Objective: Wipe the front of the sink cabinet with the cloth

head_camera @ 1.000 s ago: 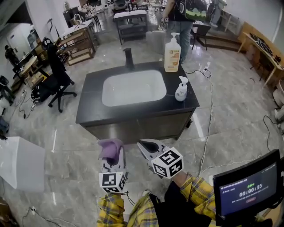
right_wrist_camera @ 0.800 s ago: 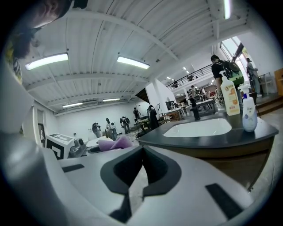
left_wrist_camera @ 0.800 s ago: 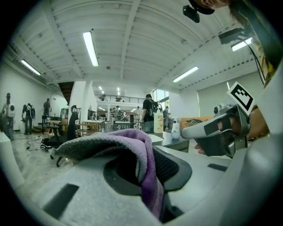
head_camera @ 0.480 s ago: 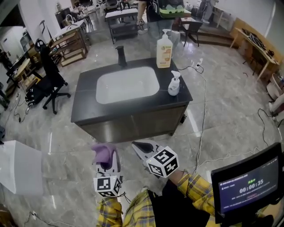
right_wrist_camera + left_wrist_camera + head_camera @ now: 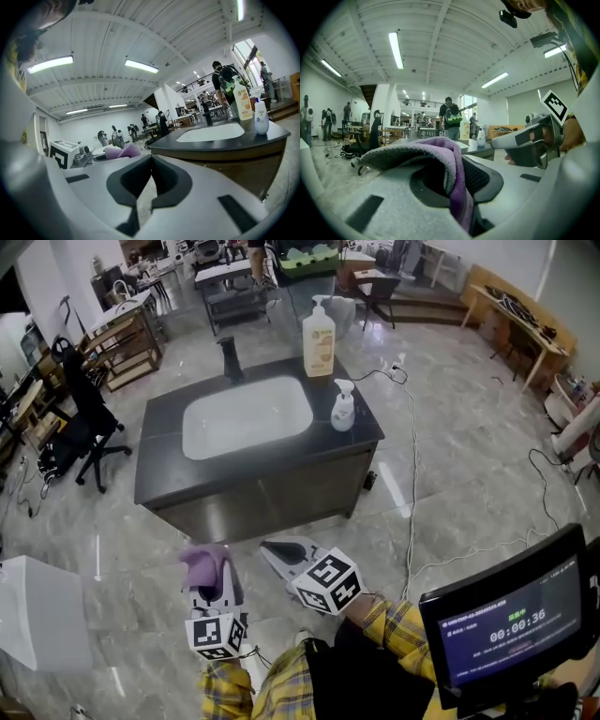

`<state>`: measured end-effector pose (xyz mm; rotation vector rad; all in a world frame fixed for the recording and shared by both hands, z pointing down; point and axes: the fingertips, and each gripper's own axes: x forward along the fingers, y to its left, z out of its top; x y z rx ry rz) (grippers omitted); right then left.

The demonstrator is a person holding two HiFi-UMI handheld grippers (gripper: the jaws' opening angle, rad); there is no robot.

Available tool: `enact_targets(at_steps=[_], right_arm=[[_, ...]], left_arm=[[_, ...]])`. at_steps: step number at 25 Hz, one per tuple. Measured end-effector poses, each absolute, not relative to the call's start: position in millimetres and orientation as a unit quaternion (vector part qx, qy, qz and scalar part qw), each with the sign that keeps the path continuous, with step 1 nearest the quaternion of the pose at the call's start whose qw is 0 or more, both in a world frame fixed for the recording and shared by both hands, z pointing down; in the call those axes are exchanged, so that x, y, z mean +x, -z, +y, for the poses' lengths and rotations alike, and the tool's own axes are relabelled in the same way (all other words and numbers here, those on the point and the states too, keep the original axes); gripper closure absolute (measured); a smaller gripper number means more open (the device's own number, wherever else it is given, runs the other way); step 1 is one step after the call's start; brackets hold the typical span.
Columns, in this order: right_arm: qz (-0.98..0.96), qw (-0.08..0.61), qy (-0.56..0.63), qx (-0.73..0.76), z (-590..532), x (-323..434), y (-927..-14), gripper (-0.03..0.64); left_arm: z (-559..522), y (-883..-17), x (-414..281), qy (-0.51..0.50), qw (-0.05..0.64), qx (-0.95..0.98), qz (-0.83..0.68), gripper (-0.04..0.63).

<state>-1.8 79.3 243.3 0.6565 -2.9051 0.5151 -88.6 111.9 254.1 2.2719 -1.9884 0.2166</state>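
Cloth [image 5: 202, 560]: purple, bunched, pinched in the left gripper [image 5: 210, 574]. In the left gripper view the cloth [image 5: 440, 157] fills the gap between the jaws, folds over the top of one jaw, and hangs down into the throat. The jaws are pressed onto it.

The cloth is held in the air over the marble floor [image 5: 441, 465], in front of the sink cabinet [image 5: 272, 498] and apart from its front panel. No contact with the cabinet.

Right gripper [image 5: 269, 548]: just beside the left one and pointing towards the cabinet front. In the right gripper view the right gripper [image 5: 151, 158] has its jaw tips pressed together with nothing between them.

Cabinet top: dark counter [image 5: 155, 474] with a white basin [image 5: 246, 413] and a black faucet [image 5: 228, 359] behind the basin. A tall pump bottle [image 5: 319, 334] stands at the back right. A small white spray bottle [image 5: 343, 407] stands nearer the front, right of the basin.

Surroundings: a cable [image 5: 412, 493] runs along the floor right of the cabinet. A black office chair [image 5: 80, 418] stands to its left. A screen [image 5: 511, 624] sits low at the right.
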Motion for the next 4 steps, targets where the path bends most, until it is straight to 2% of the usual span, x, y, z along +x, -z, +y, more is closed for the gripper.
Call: enact_targets(at_steps=[4], right_arm=[[-0.96, 0.057, -0.169, 0.215, 81.9, -3.9, -242.7, 0.612]], left_arm=[[115.4, -254.4, -90.1, -0.071, 0.059, 0.747, -0.659, 0.538]])
